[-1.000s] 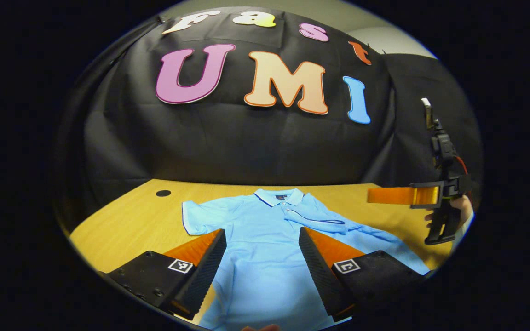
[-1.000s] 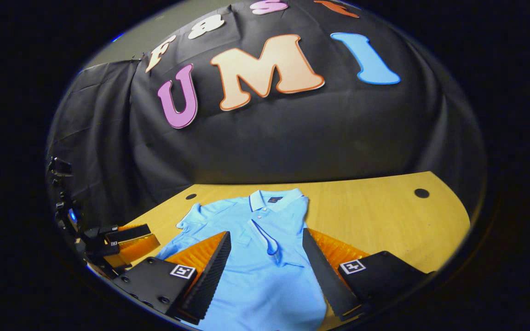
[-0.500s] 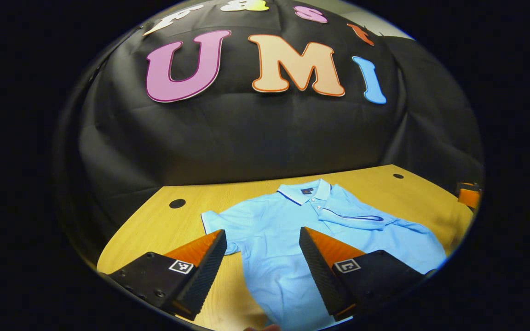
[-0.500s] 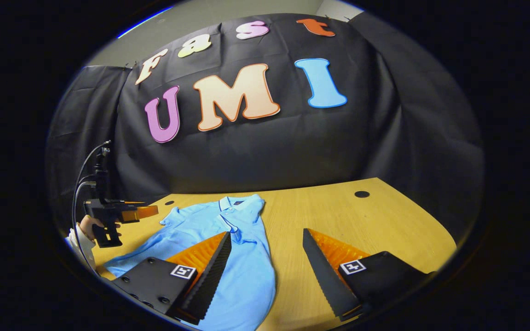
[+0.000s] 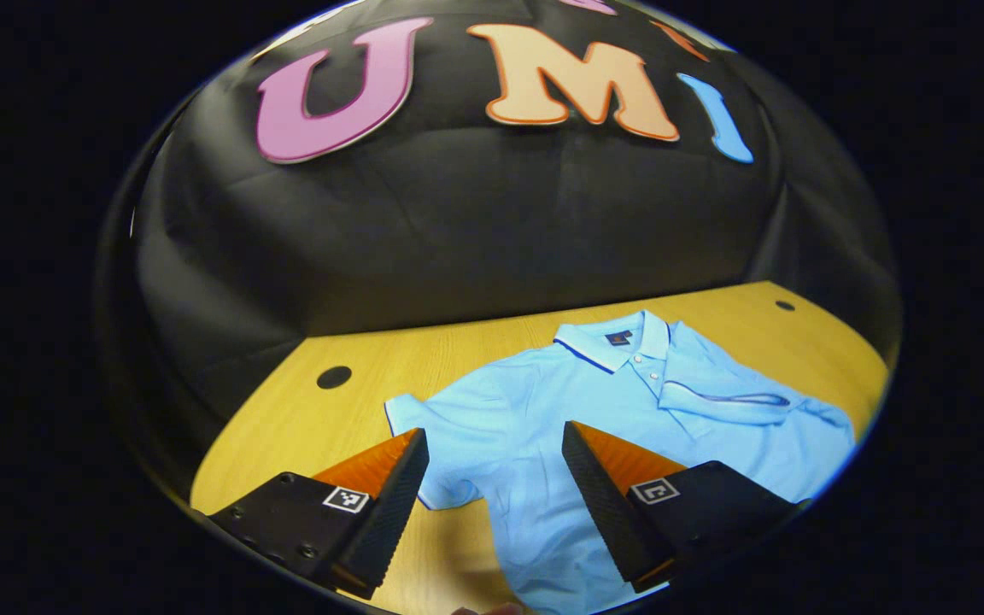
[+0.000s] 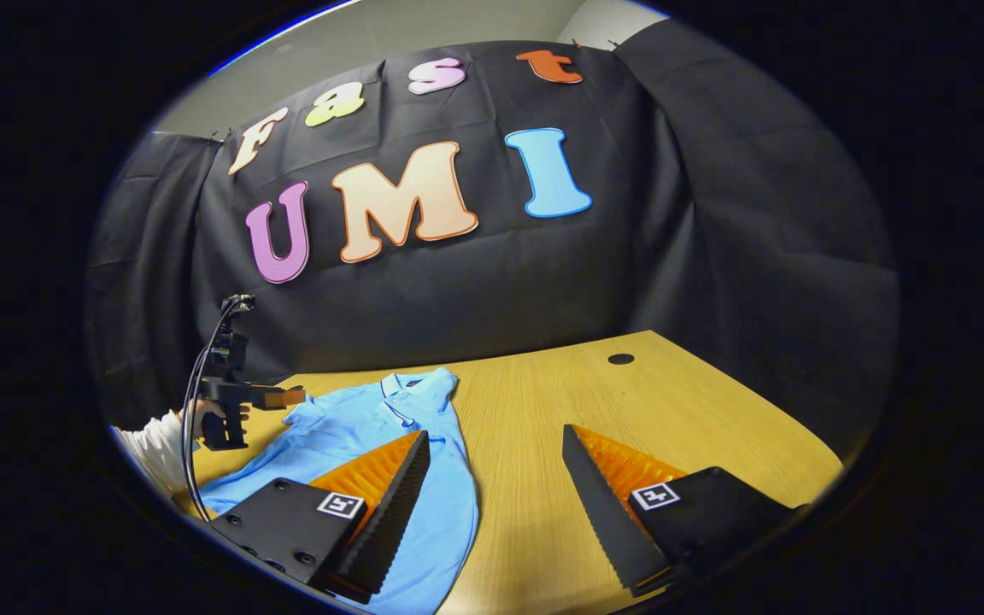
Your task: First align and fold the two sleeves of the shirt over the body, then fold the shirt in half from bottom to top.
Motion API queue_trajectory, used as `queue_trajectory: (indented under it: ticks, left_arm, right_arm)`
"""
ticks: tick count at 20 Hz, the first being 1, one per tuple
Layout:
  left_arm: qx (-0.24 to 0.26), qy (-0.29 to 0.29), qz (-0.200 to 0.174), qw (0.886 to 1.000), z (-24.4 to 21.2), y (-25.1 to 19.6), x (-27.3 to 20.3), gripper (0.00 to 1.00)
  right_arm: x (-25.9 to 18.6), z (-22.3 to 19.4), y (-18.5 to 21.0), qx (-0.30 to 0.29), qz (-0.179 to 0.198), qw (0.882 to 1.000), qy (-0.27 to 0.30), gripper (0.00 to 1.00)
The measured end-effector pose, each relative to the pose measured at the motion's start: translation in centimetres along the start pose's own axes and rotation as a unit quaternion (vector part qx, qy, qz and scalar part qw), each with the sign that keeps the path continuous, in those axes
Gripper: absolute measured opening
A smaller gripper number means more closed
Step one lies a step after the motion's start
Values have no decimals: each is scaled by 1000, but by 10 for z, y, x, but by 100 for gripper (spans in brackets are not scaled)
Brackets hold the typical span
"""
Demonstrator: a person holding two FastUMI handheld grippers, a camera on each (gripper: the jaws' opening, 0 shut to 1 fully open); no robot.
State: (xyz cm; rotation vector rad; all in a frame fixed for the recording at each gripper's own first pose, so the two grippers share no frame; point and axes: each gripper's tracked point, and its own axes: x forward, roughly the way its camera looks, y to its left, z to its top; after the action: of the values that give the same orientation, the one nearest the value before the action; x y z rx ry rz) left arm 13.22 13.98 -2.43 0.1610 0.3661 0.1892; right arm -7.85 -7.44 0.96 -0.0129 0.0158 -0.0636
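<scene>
A light blue polo shirt lies flat on the wooden table, collar toward the booth wall. One sleeve is folded over the body. The other sleeve lies spread out to the side. My left gripper hovers open above that spread sleeve's hem, holding nothing. In the right gripper view the shirt sits to the left, and my right gripper stands open over the shirt's edge and bare table. The left gripper appears there beyond the shirt, held by a hand.
Round cable holes mark the table's back corners; one hole shows in the right gripper view. Bare wood stretches right of the shirt. The black cloth wall stands close behind the table.
The left gripper has shifted left and lower toward the spread sleeve. The right gripper has drawn off to the right, off the shirt body. The shirt itself has not moved.
</scene>
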Motion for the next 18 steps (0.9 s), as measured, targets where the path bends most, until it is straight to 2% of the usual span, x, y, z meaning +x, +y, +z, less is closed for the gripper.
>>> queue_trajectory:
  ticks: [1, 4, 13, 18]
  left_arm:
    - [-10, 2, 10, 1000, -1, 13, 7, 94]
    - [5, 17, 38, 999, -8, 44, 30, 95]
    - [-21, 88, 39, 995, -44, 60, 57, 92]
    - [-24, 95, 26, 995, -47, 55, 55, 92]
  right_arm:
    - [-3, 0, -1, -3, -5, 1000, -3, 97]
    - [-13, -5, -3, -3, -19, 1000, -3, 97]
    - [-42, 3, -5, -2, -38, 999, -19, 97]
    - [-44, 2, -6, 0, -36, 999, -17, 97]
